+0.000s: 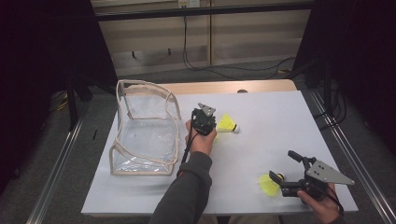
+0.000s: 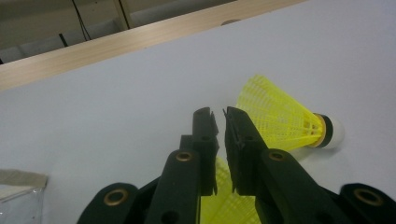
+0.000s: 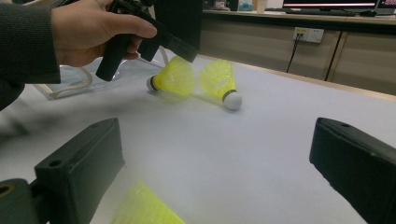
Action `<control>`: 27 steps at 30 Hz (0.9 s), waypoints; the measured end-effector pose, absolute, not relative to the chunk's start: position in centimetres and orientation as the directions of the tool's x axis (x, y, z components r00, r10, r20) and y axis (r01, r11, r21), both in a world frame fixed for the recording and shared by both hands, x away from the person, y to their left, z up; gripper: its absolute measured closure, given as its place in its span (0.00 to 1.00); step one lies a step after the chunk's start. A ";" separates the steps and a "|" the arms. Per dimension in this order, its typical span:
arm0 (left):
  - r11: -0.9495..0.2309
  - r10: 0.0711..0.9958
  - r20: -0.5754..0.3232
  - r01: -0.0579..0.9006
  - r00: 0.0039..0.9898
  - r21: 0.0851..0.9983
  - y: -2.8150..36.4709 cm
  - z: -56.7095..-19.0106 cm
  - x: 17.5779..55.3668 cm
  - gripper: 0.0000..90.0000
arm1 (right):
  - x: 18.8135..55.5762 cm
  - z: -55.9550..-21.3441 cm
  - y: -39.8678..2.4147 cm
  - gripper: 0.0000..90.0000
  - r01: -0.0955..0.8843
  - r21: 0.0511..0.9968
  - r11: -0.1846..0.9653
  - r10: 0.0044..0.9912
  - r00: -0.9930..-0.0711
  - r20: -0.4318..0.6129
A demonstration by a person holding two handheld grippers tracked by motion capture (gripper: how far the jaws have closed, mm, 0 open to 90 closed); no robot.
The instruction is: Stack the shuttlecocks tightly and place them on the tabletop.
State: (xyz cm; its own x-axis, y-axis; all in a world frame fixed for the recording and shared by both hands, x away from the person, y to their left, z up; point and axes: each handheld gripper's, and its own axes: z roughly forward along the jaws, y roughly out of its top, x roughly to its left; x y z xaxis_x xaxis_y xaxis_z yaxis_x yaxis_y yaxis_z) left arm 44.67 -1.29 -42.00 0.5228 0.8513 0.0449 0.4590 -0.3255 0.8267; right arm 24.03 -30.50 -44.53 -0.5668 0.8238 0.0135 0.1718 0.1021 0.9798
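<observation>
- Three yellow shuttlecocks sat on the white desk (image 1: 261, 140); none was inside the clear pouch (image 1: 144, 135).
- Clear pouch: transparent plastic with beige trim, at the left part of the desk, mouth open at the top. Nothing could be seen through its walls except the desk surface.
- Shuttlecock A (image 2: 285, 121): lay on its side near the desk's middle, white cork pointing right in the high view, just right of the left tongs (image 2: 219, 116).
- Shuttlecock B (image 3: 175, 77): lay directly under the left tongs, beside A. In the right gripper view its cork pointed left and its skirt almost met A's skirt; whether they touched could not be told.
- Shuttlecock C (image 1: 269, 185): near the front right of the desk, skirt toward the left, right at the jaw tips of the right tongs (image 1: 282, 168).
- Left tongs: jaws nearly closed, a thin gap between the tips, nothing clamped. The left gripper view showed B's yellow skirt below and behind the jaws, not between the pads.
- Left hand (image 1: 201, 140) held its tongs over B, tips pointing down at the desk, just right of the pouch.
- Right tongs: jaws wide apart, gripping nothing. In the right gripper view C's skirt edge lay low between the two jaws, clear of both pads.
- Right hand (image 1: 322, 205) sat at the front right corner, well apart from the pouch.
</observation>
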 end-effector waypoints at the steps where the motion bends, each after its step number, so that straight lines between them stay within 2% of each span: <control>1: -0.326 0.850 0.044 0.460 0.525 0.826 -1.3 -42.0 44.7 0.92 | 24.0 -44.5 -30.5 0.02 0.172 0.980 0.102 0.824 -0.567 0.014; 7: -0.324 0.848 0.036 0.465 0.528 0.824 -1.4 -42.0 44.7 0.91 | 24.0 -44.5 -30.5 0.02 0.172 0.980 0.102 0.823 -0.568 0.014; 27: -0.298 0.842 -0.016 0.489 0.539 0.820 -0.1 -41.3 44.5 0.72 | 24.0 -44.5 -30.4 0.02 0.174 0.979 0.104 0.824 -0.567 0.013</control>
State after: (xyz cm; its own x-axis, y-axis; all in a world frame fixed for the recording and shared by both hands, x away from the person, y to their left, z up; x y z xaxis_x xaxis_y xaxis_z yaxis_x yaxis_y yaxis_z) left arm 44.50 -0.13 -41.34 0.5393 0.8419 -0.0160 0.4890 -0.2976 0.8200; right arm 24.02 -30.42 -44.54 -0.5665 0.8239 0.0127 0.1737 0.1044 0.9792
